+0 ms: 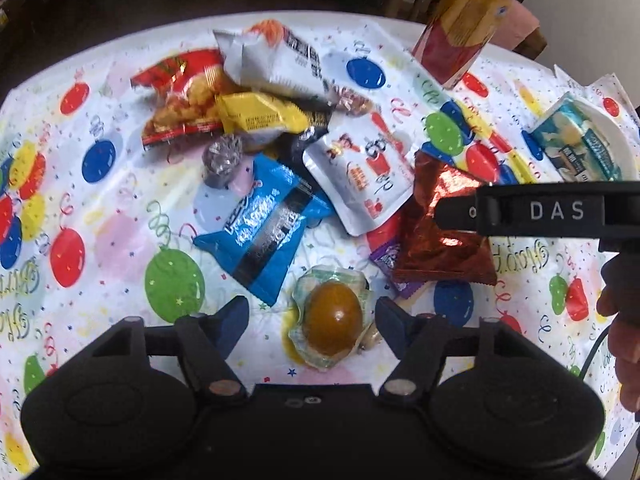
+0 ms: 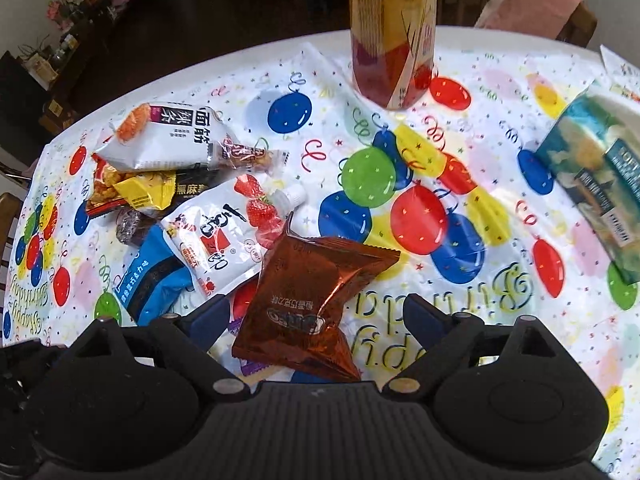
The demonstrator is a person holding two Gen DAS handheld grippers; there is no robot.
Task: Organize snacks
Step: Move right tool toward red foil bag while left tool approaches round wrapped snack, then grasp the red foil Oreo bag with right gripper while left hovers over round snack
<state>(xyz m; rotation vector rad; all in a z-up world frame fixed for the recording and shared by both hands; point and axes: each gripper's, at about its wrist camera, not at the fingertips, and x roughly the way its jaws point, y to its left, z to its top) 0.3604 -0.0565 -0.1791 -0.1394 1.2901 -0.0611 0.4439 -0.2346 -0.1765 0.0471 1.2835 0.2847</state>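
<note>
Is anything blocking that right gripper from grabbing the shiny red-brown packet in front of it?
Nothing visible. The right gripper is open, with the red-brown packet lying between its fingers. The packet lies on top, partly over a purple wrapper; nothing covers it.

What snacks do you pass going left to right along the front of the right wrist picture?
Blue packet → white strawberry pouch → shiny red-brown packet → teal box far right.

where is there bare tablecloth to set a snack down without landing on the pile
Bare cloth lies between the brown foil packet, the tall snack box and the teal packet. Crowded: the heap around the strawberry pouch and blue packet.
</note>
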